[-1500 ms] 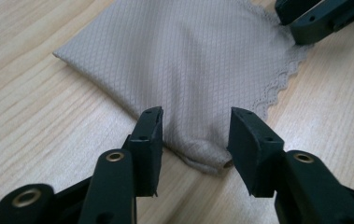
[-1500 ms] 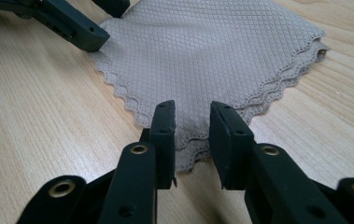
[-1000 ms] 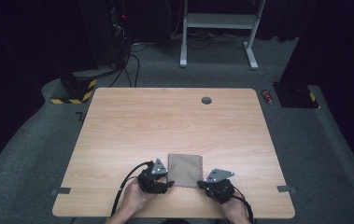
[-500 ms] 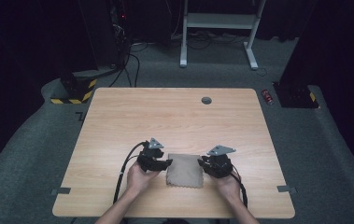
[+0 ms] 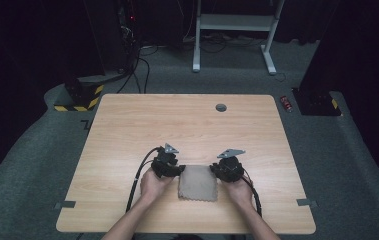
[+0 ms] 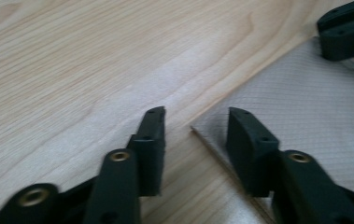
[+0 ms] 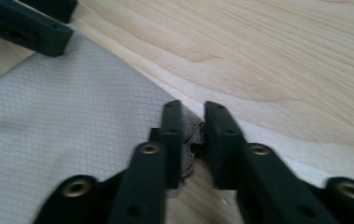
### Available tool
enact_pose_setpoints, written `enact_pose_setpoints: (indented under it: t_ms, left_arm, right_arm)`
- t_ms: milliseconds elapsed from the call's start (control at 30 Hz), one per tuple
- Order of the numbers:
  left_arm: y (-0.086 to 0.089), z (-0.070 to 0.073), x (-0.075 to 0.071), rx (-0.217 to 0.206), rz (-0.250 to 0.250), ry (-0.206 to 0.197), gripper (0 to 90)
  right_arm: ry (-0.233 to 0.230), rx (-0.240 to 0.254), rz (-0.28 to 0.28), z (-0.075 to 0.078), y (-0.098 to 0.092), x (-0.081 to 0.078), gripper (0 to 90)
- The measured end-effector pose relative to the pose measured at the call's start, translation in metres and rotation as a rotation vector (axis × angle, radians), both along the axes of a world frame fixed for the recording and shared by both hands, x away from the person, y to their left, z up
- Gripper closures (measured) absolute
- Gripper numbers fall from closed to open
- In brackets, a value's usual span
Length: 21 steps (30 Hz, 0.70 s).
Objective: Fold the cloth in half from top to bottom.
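A grey-beige cloth (image 5: 197, 183) lies flat on the wooden table (image 5: 177, 125) near its front edge. In the high view my left gripper (image 5: 178, 169) is at the cloth's far left corner and my right gripper (image 5: 215, 172) at its far right corner. In the left gripper view the left gripper (image 6: 195, 114) is open, its jaws standing on either side of the cloth (image 6: 305, 121) corner. The right gripper (image 7: 194, 106) is shut on the cloth (image 7: 72, 121) corner, with the edge bunched between its jaws.
A dark round grommet (image 5: 220, 107) sits in the table near its far edge. Tape strips (image 5: 64, 204) mark the floor by the front corners. A small red object (image 5: 287, 103) lies on the carpet at the right. A white desk frame (image 5: 232, 22) stands behind.
Both hands have moved forward from the cloth's near corners to its far corners. The cloth has stayed in about the same spot.
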State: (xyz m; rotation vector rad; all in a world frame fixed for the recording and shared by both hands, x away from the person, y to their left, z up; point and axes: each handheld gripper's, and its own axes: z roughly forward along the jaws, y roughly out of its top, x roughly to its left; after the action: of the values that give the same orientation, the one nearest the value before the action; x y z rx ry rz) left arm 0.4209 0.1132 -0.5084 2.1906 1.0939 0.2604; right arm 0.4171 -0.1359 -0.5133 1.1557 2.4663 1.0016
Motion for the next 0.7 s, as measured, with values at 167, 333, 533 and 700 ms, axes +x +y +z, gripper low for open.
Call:
enact_pose_setpoints:
  t_ms: [167,333,533,700]
  left_arm:
    - [-0.006,0.003,0.004,0.023,-0.064,0.036,80.4]
    - [-0.001,0.006,0.005,-0.012,-0.057,0.011,88.8]
    - [0.001,0.012,0.014,-0.022,-0.047,-0.013,89.0]
    - [0.001,0.013,0.028,-0.013,-0.024,-0.02,88.9]
  right_arm:
    - [-0.019,-0.03,0.028,0.003,0.003,0.001,87.8]
    - [-0.043,-0.023,0.03,0.01,0.003,0.001,88.1]
    - [-0.054,-0.024,0.018,0.016,0.004,0.009,88.3]
    - [-0.07,-0.045,0.001,0.018,0.009,0.02,88.2]
